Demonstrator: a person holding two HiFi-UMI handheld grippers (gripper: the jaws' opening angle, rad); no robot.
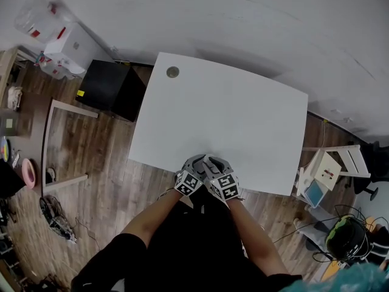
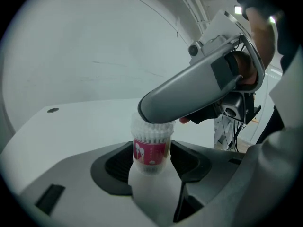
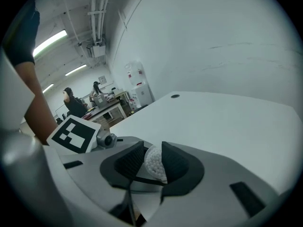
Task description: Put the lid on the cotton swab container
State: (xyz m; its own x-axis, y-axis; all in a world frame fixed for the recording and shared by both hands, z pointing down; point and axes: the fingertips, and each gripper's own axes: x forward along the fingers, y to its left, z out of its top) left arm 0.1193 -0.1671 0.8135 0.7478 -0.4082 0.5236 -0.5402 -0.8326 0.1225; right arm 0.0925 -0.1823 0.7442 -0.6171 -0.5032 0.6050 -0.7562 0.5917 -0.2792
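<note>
Right now both grippers sit tight together over near edge of white table (image 1: 243,120), about mid-width. Left gripper (image 1: 196,163): jaws closed on cotton swab container (image 2: 151,148), clear cup w/ pink label, upright, pads gripping both sides at label height. Can't tell if its base touches the table. Right gripper (image 1: 215,163) comes in from the right, angled down over container top, hiding the rim in left gripper view. Its jaws stand wide, pads on either side of clear lid (image 3: 152,163), white swab tips showing through; pads look pressed on it. Lid at container top, can't tell if fully seated. Round hole (image 1: 172,72) at far-left table corner.
</note>
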